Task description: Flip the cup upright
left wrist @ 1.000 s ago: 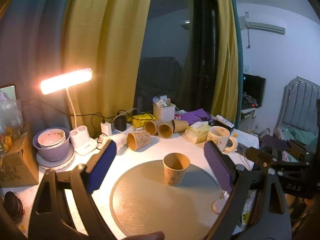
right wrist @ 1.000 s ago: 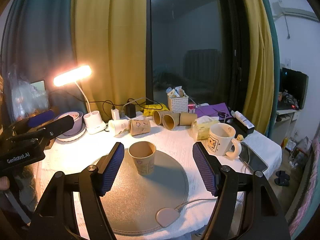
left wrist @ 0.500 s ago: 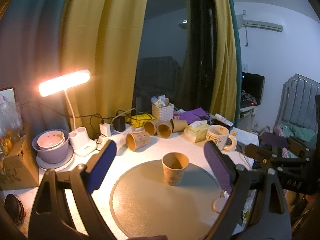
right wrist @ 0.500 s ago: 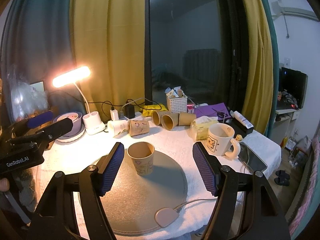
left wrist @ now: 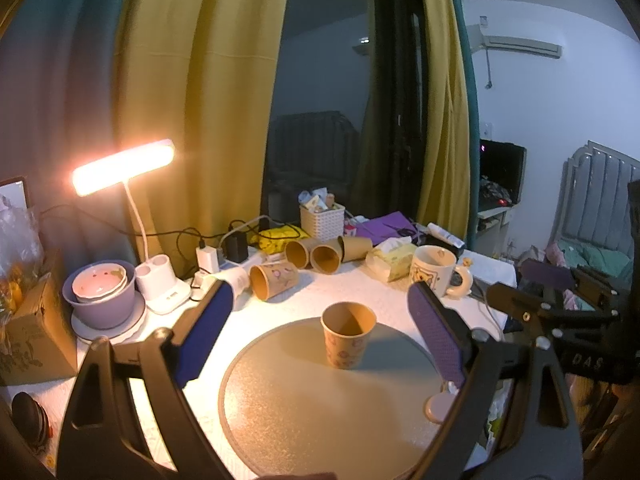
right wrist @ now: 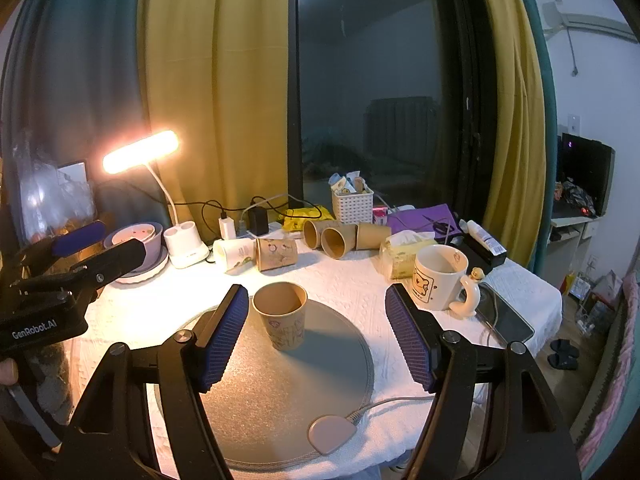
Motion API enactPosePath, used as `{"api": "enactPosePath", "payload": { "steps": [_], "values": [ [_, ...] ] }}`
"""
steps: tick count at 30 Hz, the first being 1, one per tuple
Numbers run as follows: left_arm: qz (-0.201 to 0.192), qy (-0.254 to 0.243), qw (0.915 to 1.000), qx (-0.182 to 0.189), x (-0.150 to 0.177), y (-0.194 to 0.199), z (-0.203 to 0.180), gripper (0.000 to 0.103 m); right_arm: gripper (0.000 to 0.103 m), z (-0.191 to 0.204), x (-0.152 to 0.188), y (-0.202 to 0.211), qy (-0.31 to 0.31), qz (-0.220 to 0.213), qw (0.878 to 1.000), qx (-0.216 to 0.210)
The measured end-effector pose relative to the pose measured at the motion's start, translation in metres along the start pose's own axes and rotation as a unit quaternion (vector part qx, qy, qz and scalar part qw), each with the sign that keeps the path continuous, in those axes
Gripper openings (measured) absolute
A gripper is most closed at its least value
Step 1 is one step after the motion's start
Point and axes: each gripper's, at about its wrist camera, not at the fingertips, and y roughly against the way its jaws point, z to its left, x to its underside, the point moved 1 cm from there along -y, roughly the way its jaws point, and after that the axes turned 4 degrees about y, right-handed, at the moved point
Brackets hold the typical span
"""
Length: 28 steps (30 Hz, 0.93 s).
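Paper cup (right wrist: pixel 281 315) standing upright, mouth up, on round grey mat (right wrist: pixel 280 400), toward its far edge; same cup (left wrist: pixel 347 340) confirmed upright in left wrist view. Left tongs (left wrist: pixel 320 336) spread wide, nothing held, cup seen between the pads but apart from both. Right tongs (right wrist: pixel 318 334) likewise spread, empty, cup just beside the left pad (right wrist: pixel 224 336), contact not determinable. Mat lying on surface covered with white cloth (right wrist: pixel 352 280). Further paper cups lying on their sides behind the mat: one (right wrist: pixel 276 254) near the lit desk lamp (right wrist: pixel 140 152), three grouped (right wrist: pixel 340 236) before a white basket (right wrist: pixel 352 206). White mug (right wrist: pixel 438 278) upright to the right, well apart from the cup.
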Motion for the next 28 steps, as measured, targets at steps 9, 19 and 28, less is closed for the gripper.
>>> {"api": "enactPosePath", "payload": {
  "steps": [9,19,28],
  "values": [
    [0.001,-0.002,1.0000,0.002,0.0018,-0.0001,-0.0013,0.090,0.074,-0.0001,-0.0001,-0.0001,0.000,0.001,1.000,0.000],
    [0.001,-0.003,1.0000,0.002,0.0020,-0.0008,-0.0001,0.090,0.074,-0.0005,-0.0004,-0.0003,0.000,0.001,1.000,-0.001],
    [0.002,-0.013,0.9997,0.019,0.0068,-0.0007,-0.0055,0.090,0.074,-0.0014,0.0046,0.0016,0.000,0.002,1.000,-0.002]
  ]
}}
